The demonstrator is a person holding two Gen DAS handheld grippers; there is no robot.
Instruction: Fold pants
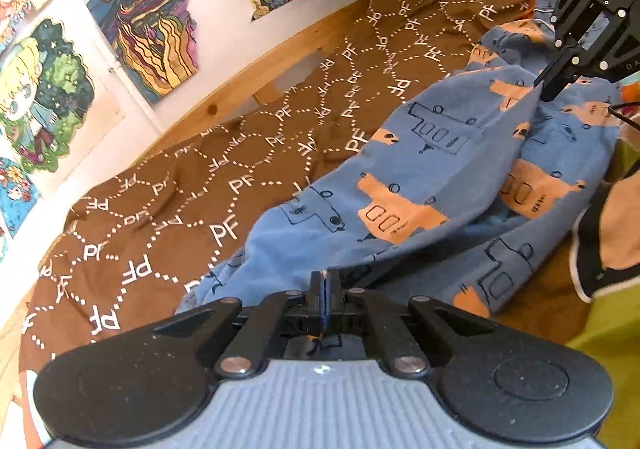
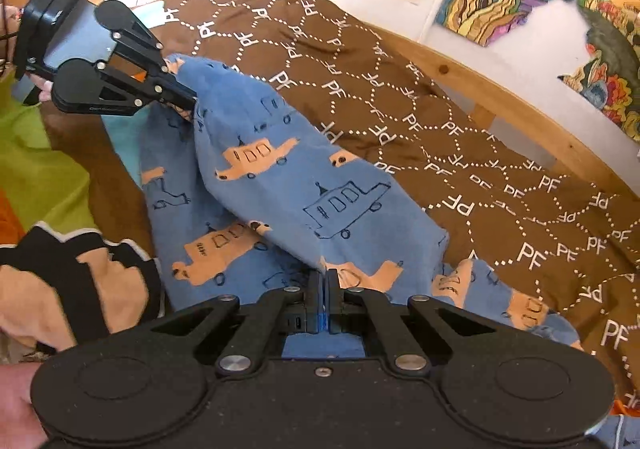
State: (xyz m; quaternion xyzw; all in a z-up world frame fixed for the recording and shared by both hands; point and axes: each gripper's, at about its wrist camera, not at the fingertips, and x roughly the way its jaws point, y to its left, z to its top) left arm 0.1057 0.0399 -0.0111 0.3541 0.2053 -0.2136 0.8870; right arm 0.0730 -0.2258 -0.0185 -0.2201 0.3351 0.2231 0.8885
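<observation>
"PF" repeated across brown bedspread (image 1: 248, 153)

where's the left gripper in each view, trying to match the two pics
Left wrist view: the left gripper sits bottom centre, shut on the blue pants.
Right wrist view: left gripper upper left, pinching the pants' far edge.
Shared landmark: the brown PF-print blanket.

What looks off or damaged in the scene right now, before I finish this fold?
Nothing looks damaged or spilled. The blue pants are bunched and wrinkled on the brown blanket, as expected mid-fold; left gripper and right gripper are each shut on an edge. One poster has ragged edges.
</observation>
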